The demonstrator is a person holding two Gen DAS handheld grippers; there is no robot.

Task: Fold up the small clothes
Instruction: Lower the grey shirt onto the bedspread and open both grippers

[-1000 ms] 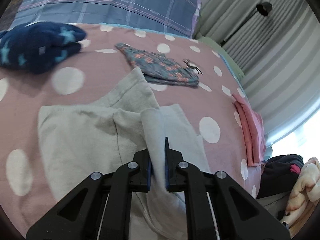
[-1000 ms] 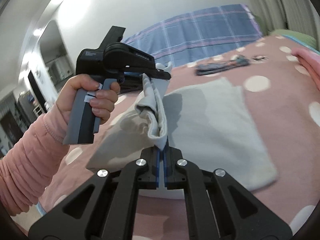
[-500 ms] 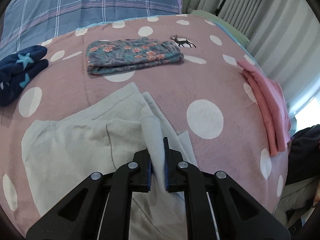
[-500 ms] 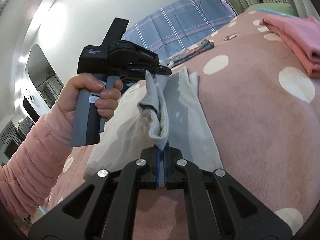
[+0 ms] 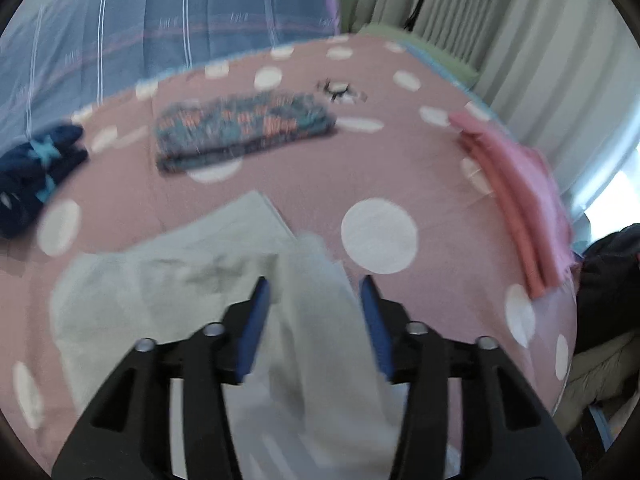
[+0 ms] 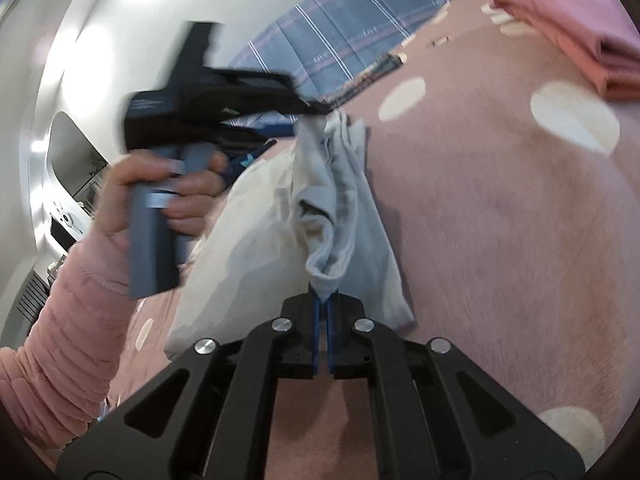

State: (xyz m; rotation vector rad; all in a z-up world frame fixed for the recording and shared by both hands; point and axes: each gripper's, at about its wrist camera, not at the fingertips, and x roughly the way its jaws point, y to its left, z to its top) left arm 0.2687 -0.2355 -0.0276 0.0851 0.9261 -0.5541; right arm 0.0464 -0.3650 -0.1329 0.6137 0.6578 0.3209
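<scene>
A pink bedspread with large white dots (image 5: 400,168) covers the bed, with a blue plaid pillow at its head and pale striped curtains along one side. The pale grey cotton garment (image 5: 168,280) lies spread near the foot of the bedspread, one long folded edge lifted clear of it.

The left gripper (image 5: 316,292) has just been opening: its blue-padded jaws stand apart, the garment's raised strip hangs between them, and the pads no longer seem to press on it, though blur makes this uncertain. The right gripper (image 6: 323,300) is clamped tight on the other end of that same edge. The person's left hand (image 6: 160,196), in a pink ribbed sleeve, holds its tool above the cloth.

The lifted edge runs lengthwise from one gripper to the other, so the fold line lies along that axis; the right gripper, alone gripping, probably lays its end down next.

No containers are present. Farther up the bedspread lie a folded floral garment (image 5: 240,132), a folded pink one (image 5: 516,196) and a dark blue star-patterned one (image 5: 36,168).
</scene>
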